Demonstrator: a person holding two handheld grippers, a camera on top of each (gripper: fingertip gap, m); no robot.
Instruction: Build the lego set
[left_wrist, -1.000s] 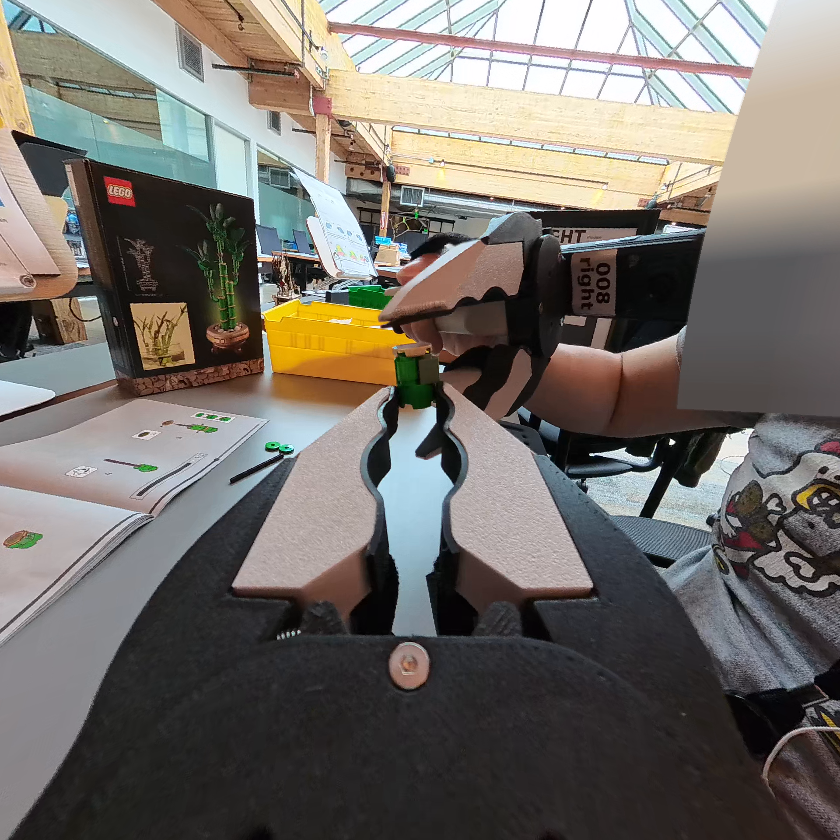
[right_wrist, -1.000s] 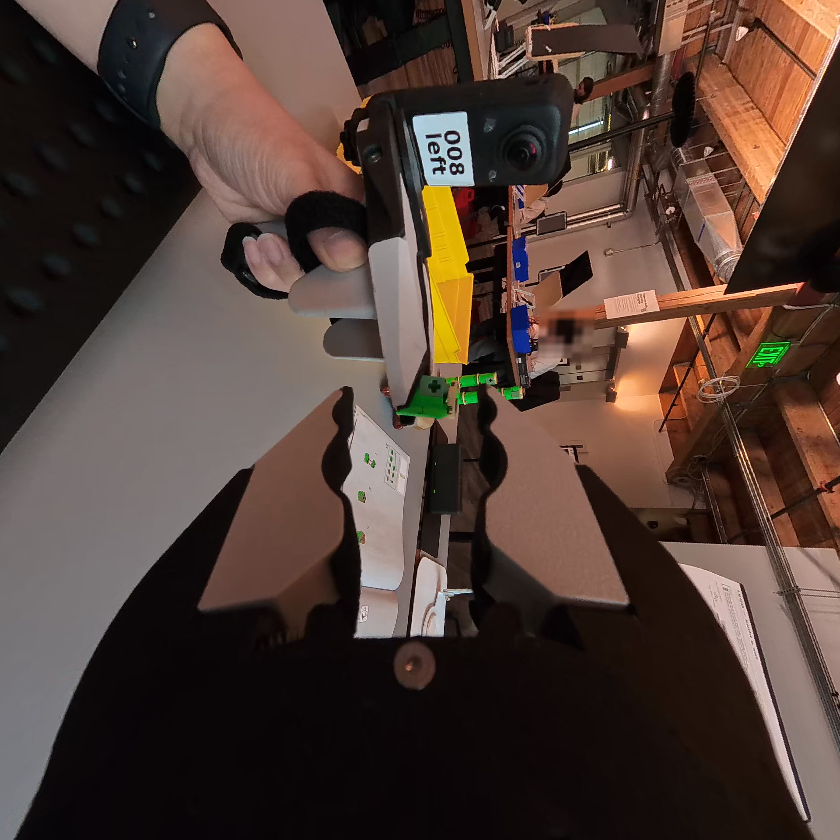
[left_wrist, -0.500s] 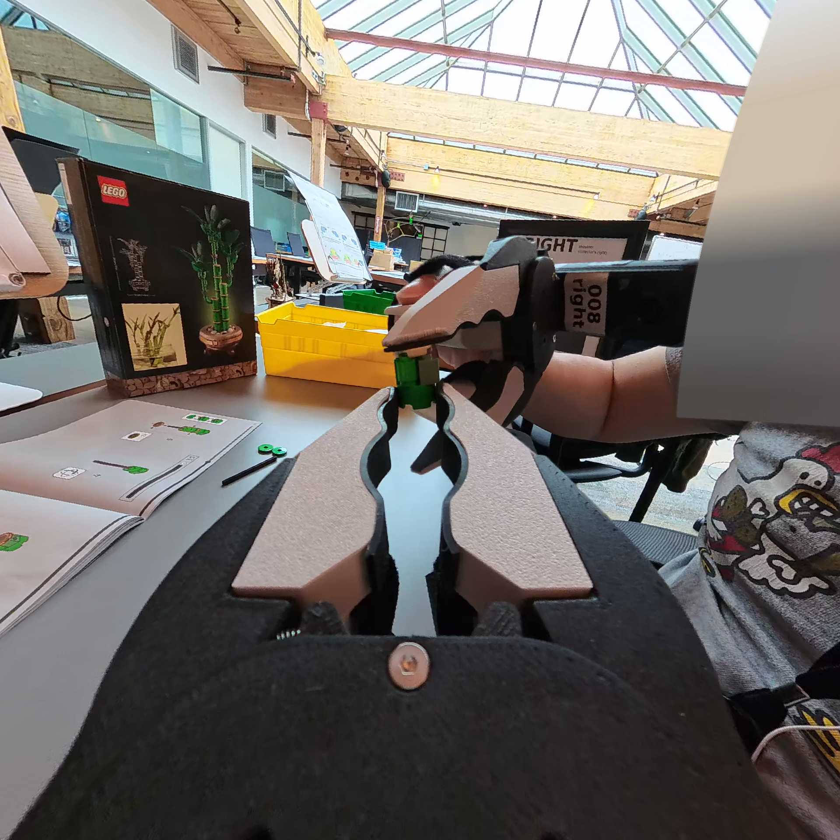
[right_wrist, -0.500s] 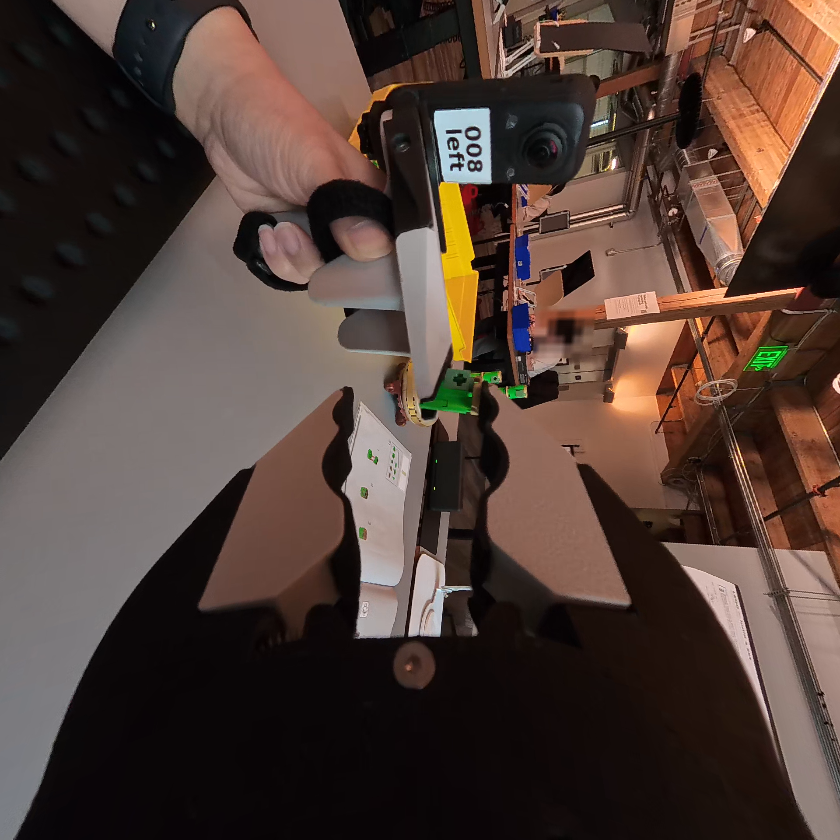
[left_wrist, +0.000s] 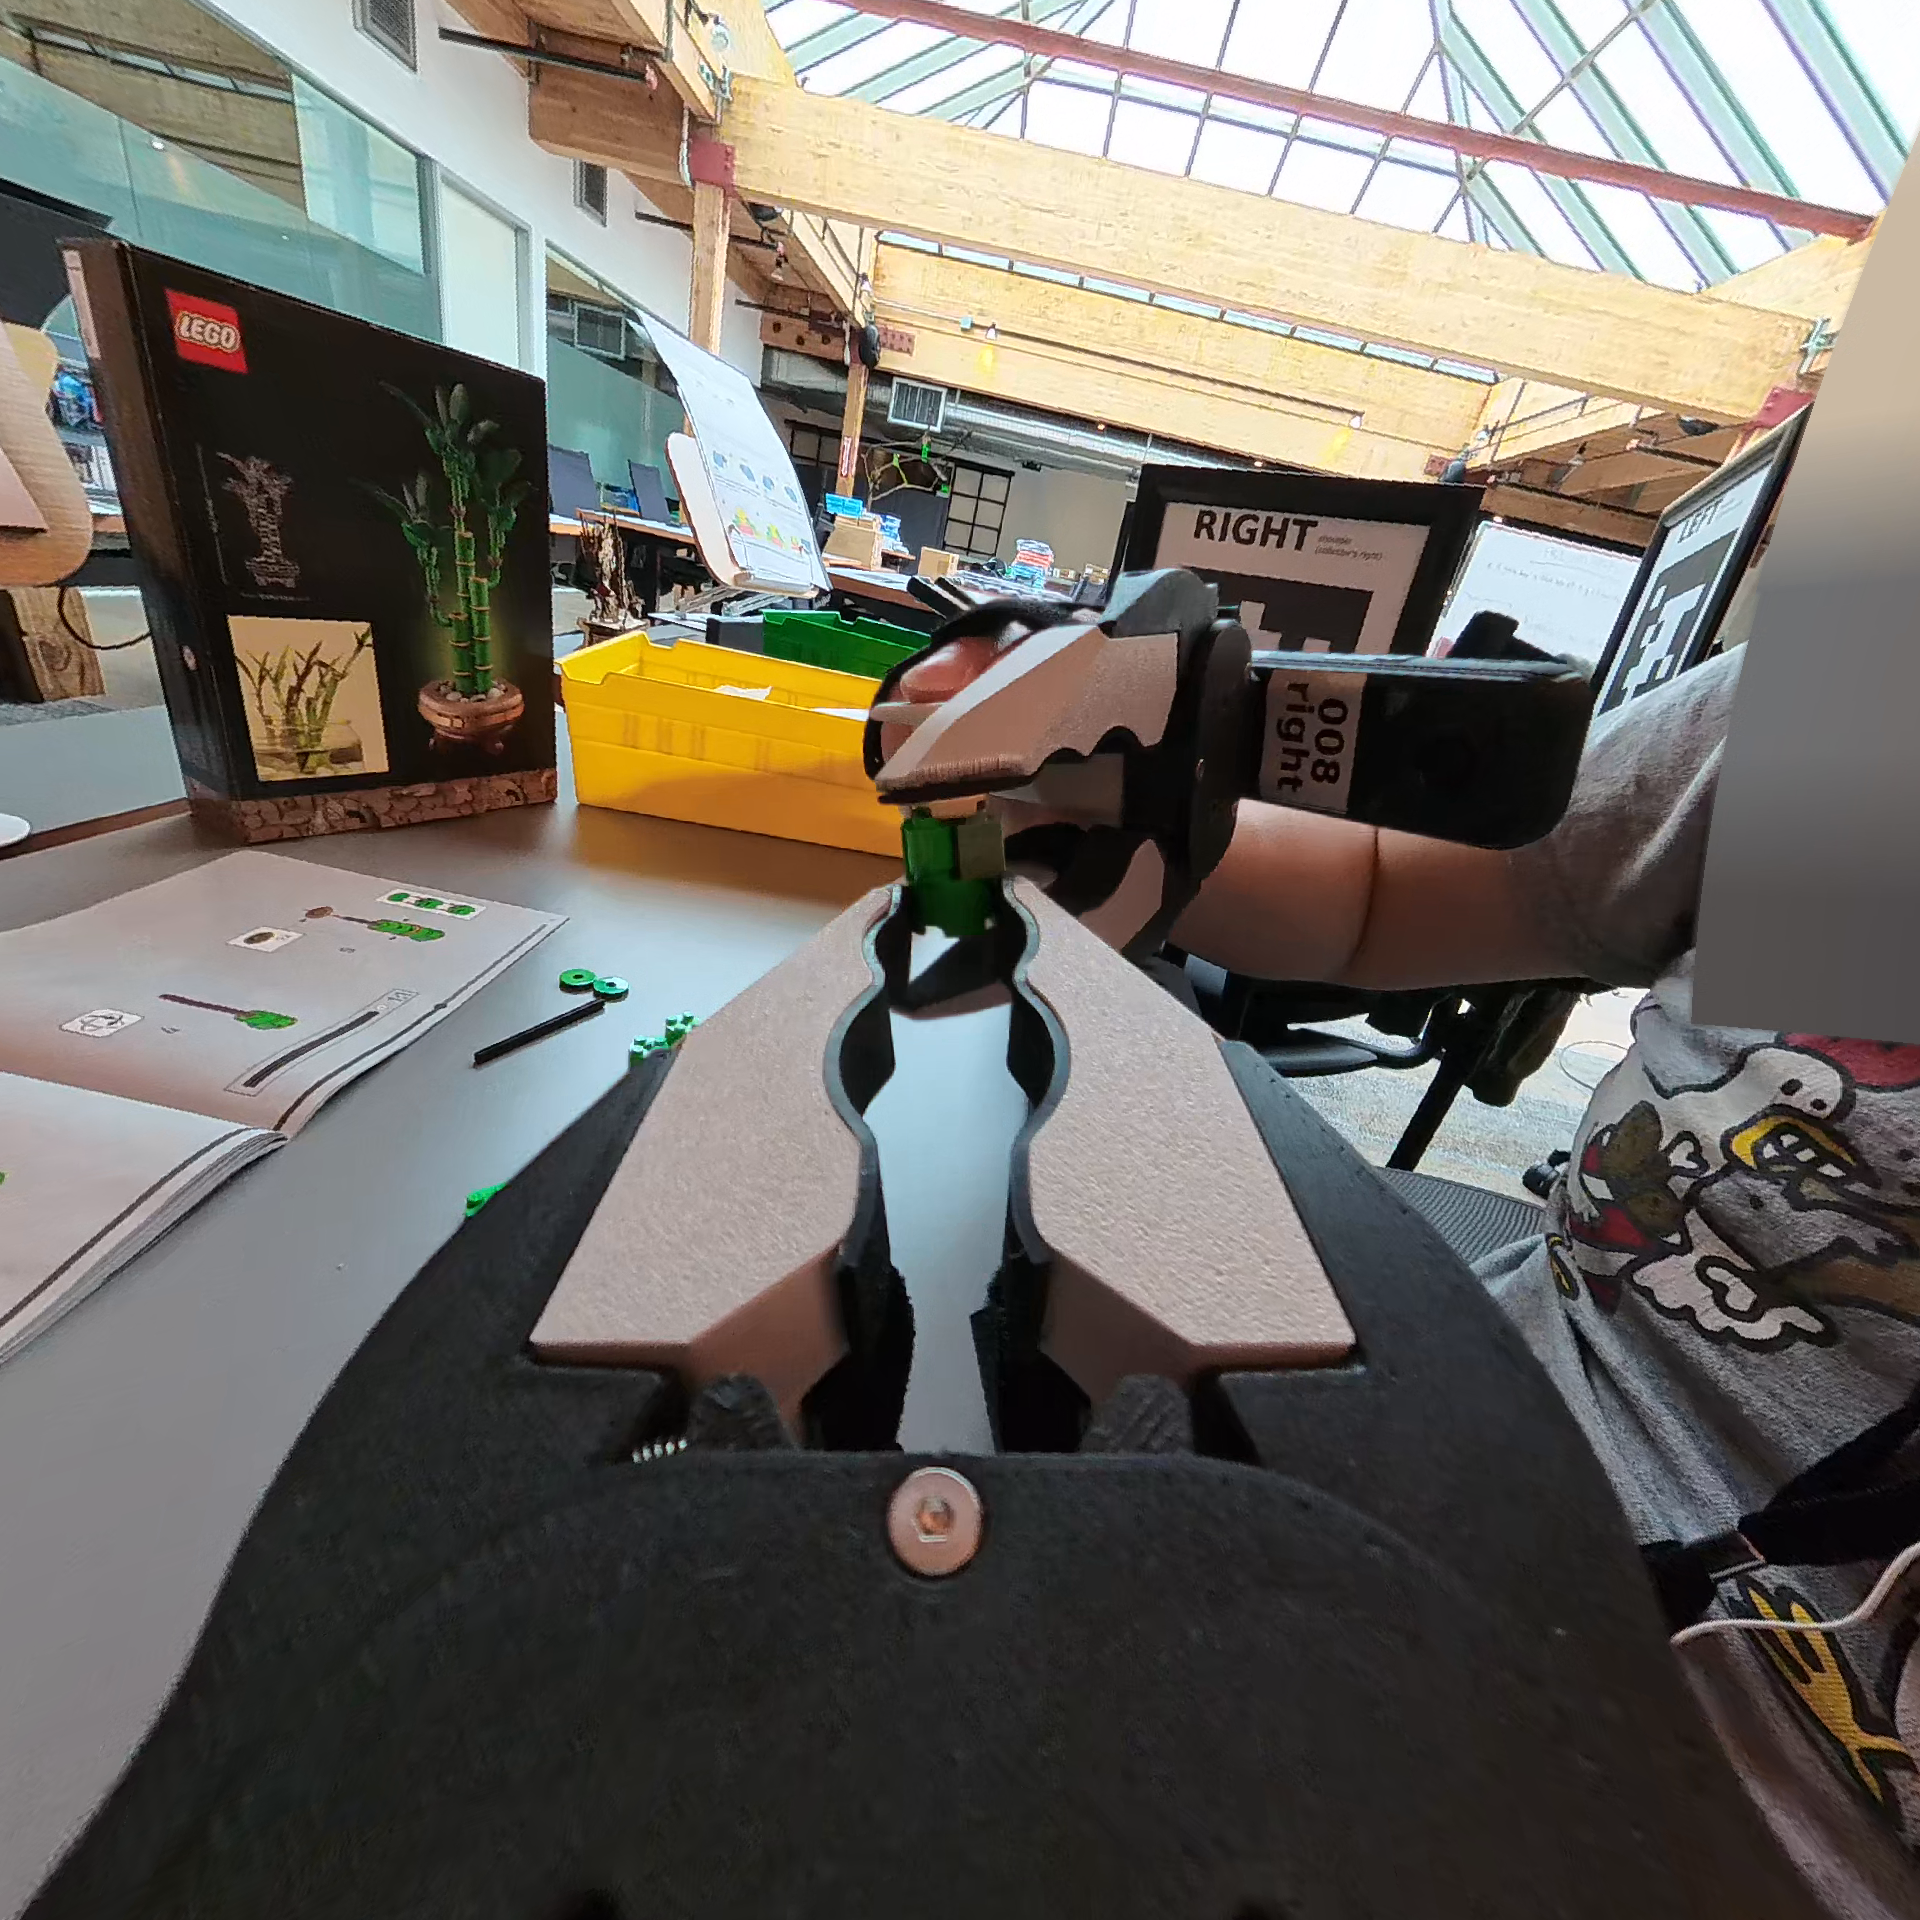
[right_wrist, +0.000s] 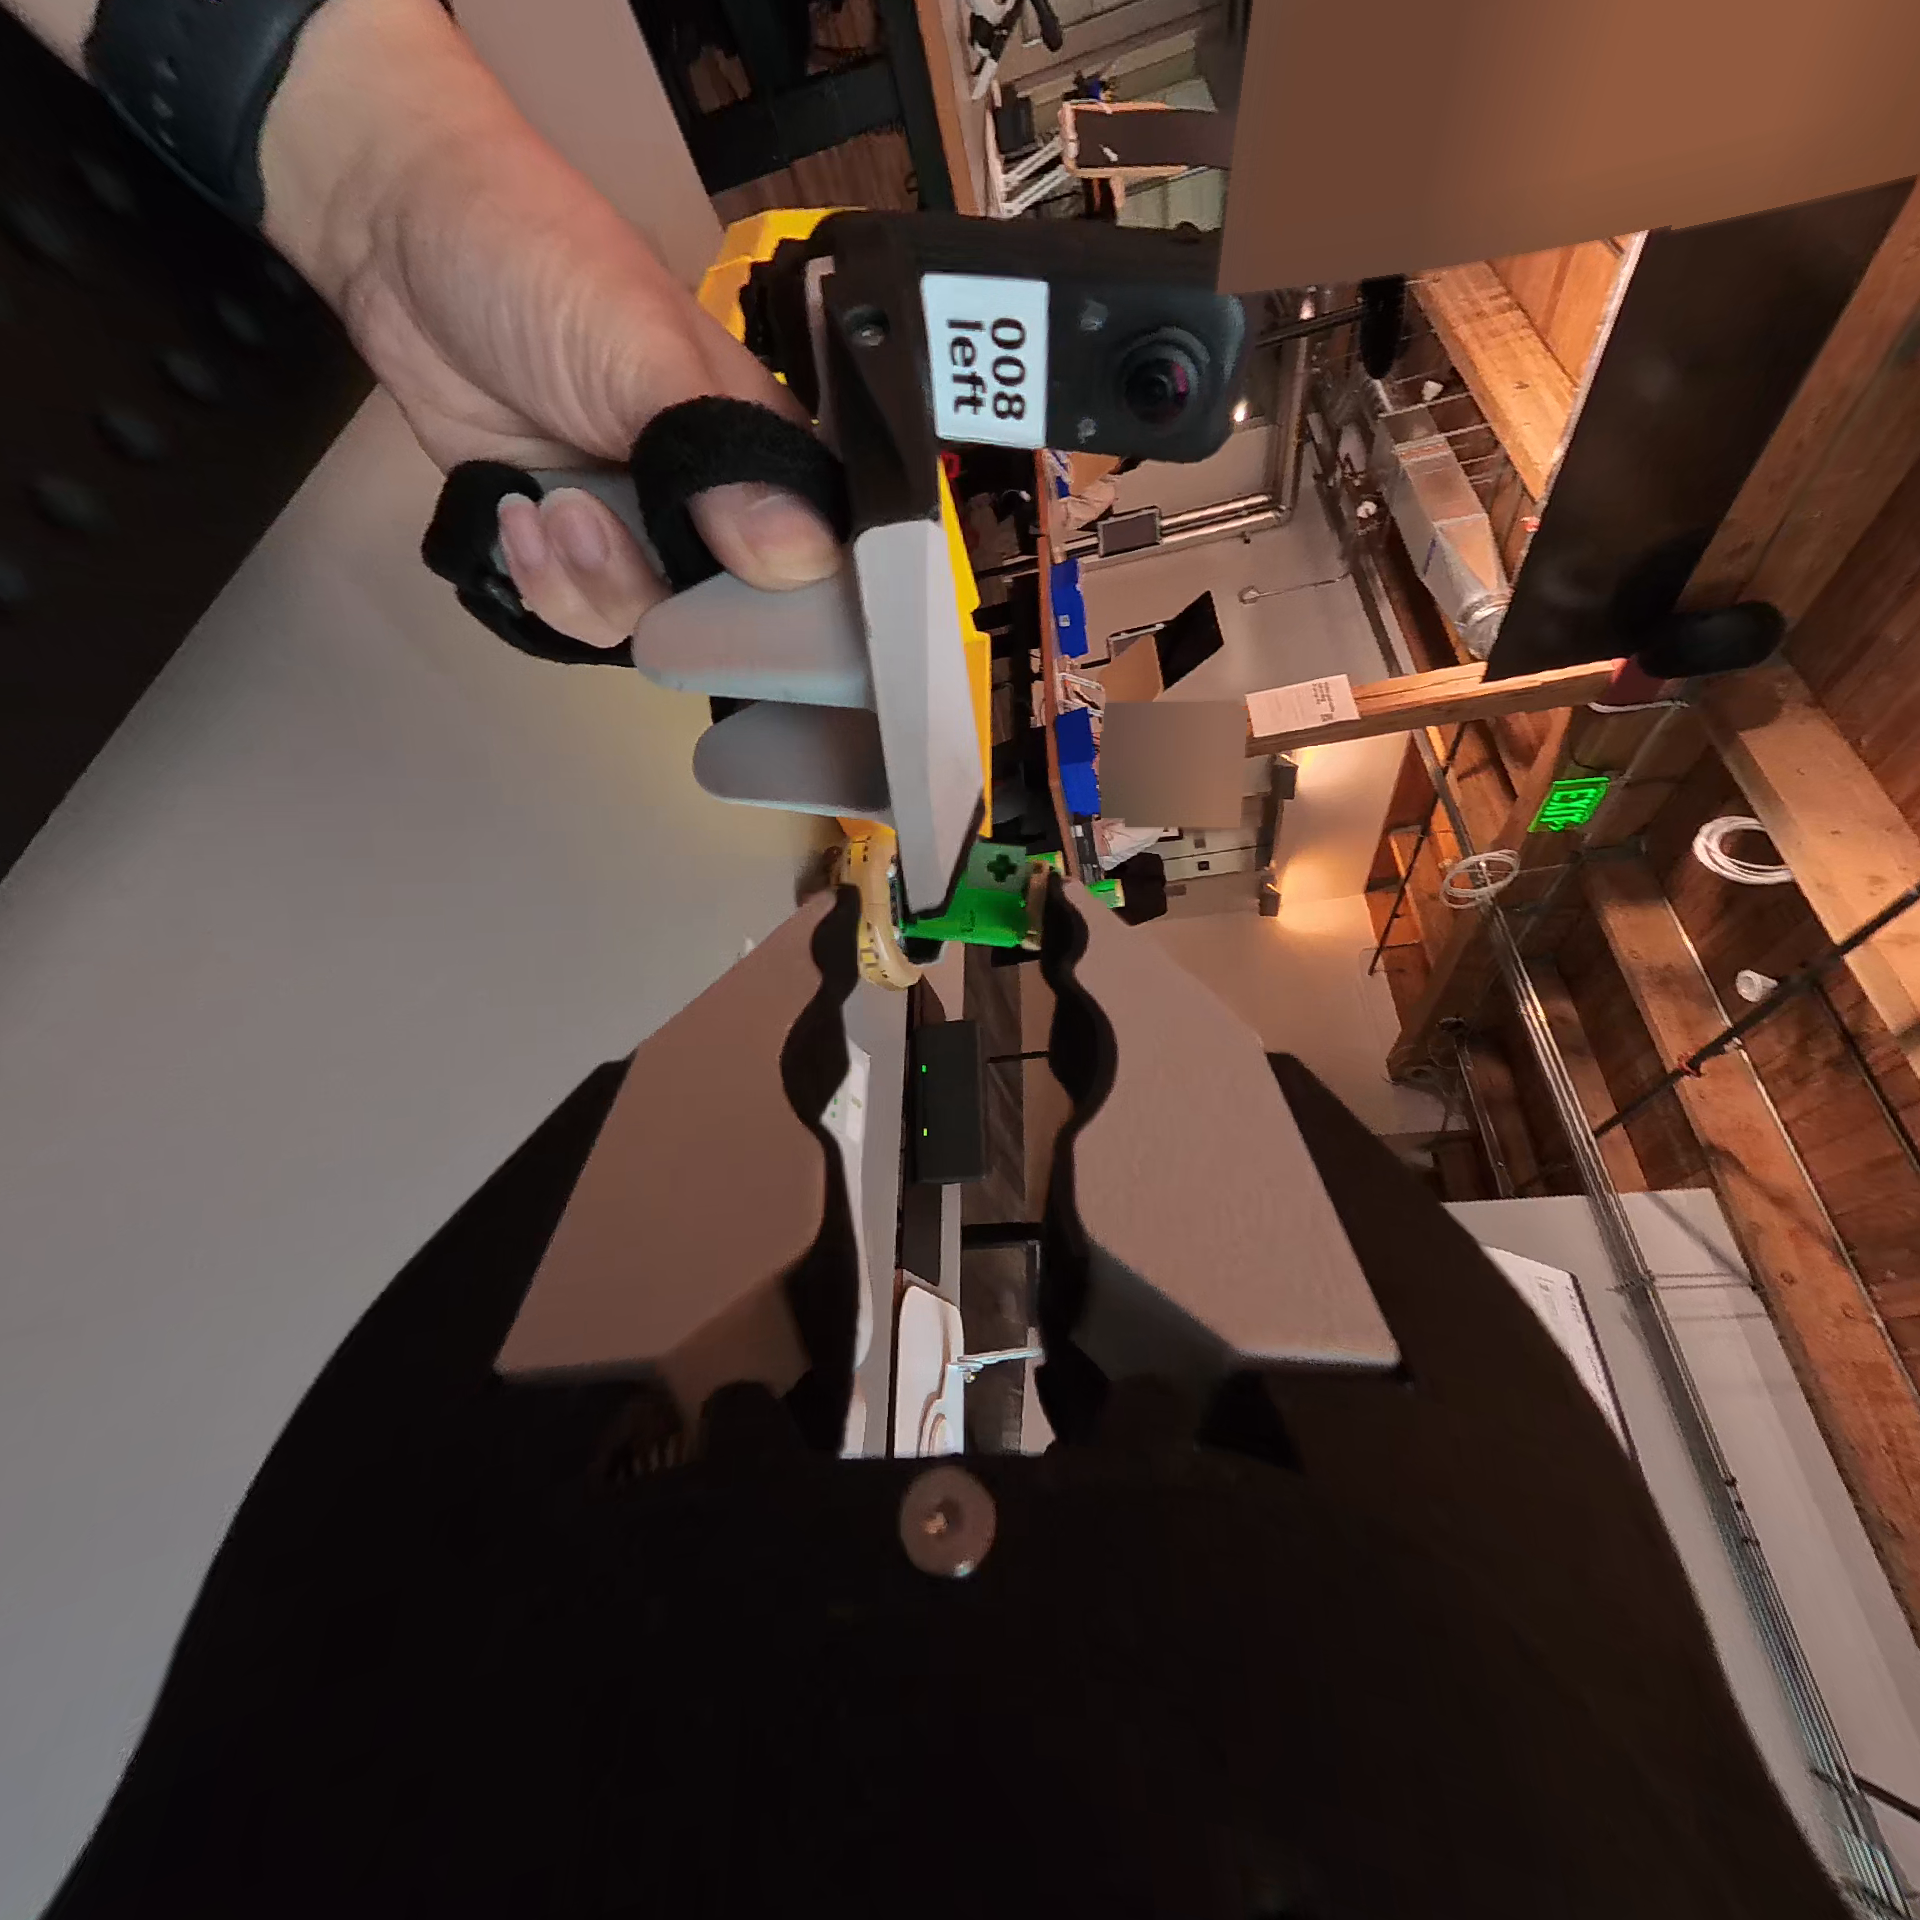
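Since a second ago the right gripper has narrowed its tips from wide apart onto the green lego stack, which the left gripper clamps above the table edge. One booklet, one black rod and two green rings lie on the dark table. Beyond stand one yellow bin and one box, under a glass roof.

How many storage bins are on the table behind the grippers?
2: a yellow bin beside the Lego box, and a green bin just behind it, mostly hidden. Others may be hidden.
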